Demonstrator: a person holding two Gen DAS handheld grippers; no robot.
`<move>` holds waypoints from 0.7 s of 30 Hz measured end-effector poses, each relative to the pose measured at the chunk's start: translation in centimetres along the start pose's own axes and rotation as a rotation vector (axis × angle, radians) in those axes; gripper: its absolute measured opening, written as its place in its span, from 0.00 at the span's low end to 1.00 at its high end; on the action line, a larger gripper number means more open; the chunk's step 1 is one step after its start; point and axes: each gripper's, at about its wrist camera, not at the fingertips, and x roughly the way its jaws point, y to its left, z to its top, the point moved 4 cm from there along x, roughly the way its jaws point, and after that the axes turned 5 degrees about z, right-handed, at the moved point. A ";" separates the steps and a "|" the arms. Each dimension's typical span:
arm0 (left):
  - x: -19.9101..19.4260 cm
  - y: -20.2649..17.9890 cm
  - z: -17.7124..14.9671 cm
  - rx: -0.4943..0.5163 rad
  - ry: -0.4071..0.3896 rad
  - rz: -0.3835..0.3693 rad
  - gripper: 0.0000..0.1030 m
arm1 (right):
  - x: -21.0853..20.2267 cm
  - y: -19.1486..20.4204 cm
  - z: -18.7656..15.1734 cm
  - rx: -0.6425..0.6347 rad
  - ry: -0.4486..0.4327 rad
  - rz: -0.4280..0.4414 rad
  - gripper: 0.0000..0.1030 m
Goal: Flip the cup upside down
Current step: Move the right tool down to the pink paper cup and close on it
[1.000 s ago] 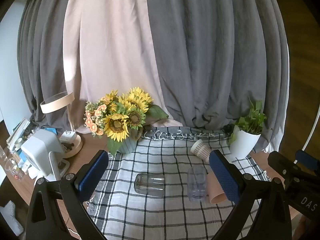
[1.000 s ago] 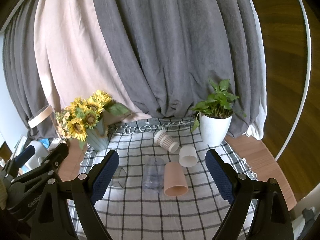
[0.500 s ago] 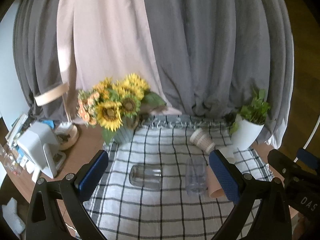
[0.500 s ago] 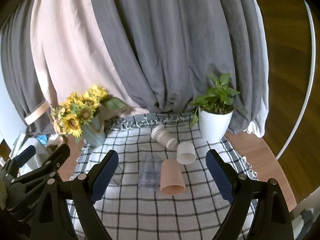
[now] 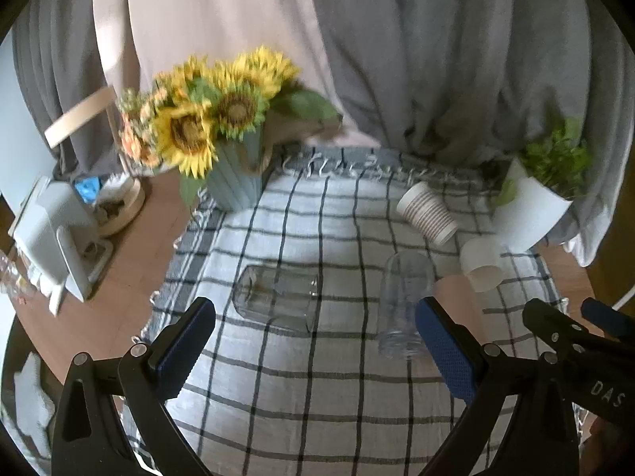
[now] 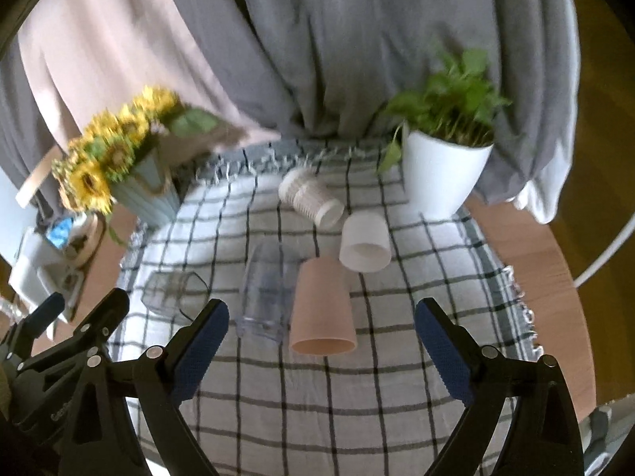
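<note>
Several cups lie on their sides on a checked cloth (image 6: 317, 404). A pink cup (image 6: 322, 313) lies with its mouth toward me, beside a clear plastic cup (image 6: 265, 291). A white cup (image 6: 364, 242) and a ribbed paper cup (image 6: 308, 197) lie farther back. A square clear glass (image 5: 276, 297) lies to the left. My right gripper (image 6: 321, 347) is open, hovering just in front of the pink cup. My left gripper (image 5: 315, 347) is open above the cloth, in front of the glass and the clear plastic cup (image 5: 403, 303).
A sunflower vase (image 5: 234, 174) stands at the back left of the cloth and a white potted plant (image 6: 442, 174) at the back right. Grey and beige curtains hang behind. A white device (image 5: 51, 246) and clutter sit on the wooden table to the left.
Both grippers have moved forward and tilted down toward the cups, which now look larger and nearer. Both stay open. The cups have not moved.
</note>
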 end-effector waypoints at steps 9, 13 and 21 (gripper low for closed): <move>5.3 -1.1 -0.3 -0.009 0.134 0.076 1.00 | 8.2 -1.3 0.7 0.015 0.204 0.076 0.91; 6.6 -1.9 -0.8 0.009 0.167 0.098 1.00 | 11.3 -1.8 0.0 0.027 0.284 0.083 0.90; 8.3 -2.5 -1.3 0.012 0.211 0.126 1.00 | 14.9 -2.8 -0.7 0.048 0.383 0.101 0.86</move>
